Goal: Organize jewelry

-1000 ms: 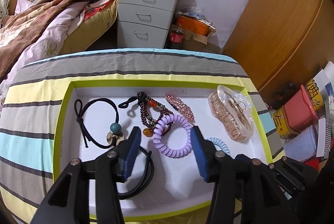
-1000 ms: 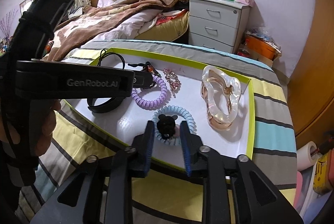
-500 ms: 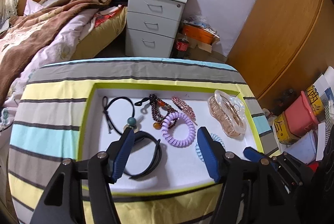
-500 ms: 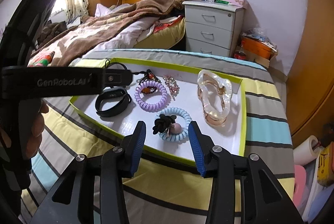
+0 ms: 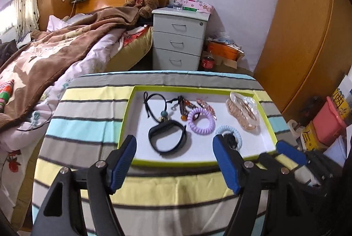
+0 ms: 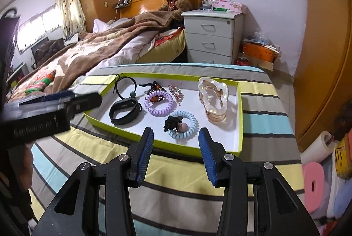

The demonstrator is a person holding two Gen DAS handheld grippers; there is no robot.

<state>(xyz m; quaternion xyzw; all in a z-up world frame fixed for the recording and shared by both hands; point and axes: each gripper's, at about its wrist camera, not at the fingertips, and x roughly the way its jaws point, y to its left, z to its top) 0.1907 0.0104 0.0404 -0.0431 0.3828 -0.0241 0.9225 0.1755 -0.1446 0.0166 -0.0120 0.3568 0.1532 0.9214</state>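
Note:
A white tray with a green rim sits on the striped table. In it lie a black wristband, a purple coil tie, a blue coil tie with a black flower, a clear hair claw, a black cord with a bead, a bead bracelet and a pink clip. My left gripper is open and empty above the tray's near rim. My right gripper is open and empty, just short of the near rim.
The table wears a striped cloth. A bed with a brown blanket lies to the left. A white drawer unit stands behind. Wooden wardrobe doors and storage boxes are to the right.
Both grippers pulled back and up from the tray. The right gripper let go of the black flower tie and opened wide. The left gripper opened wider.

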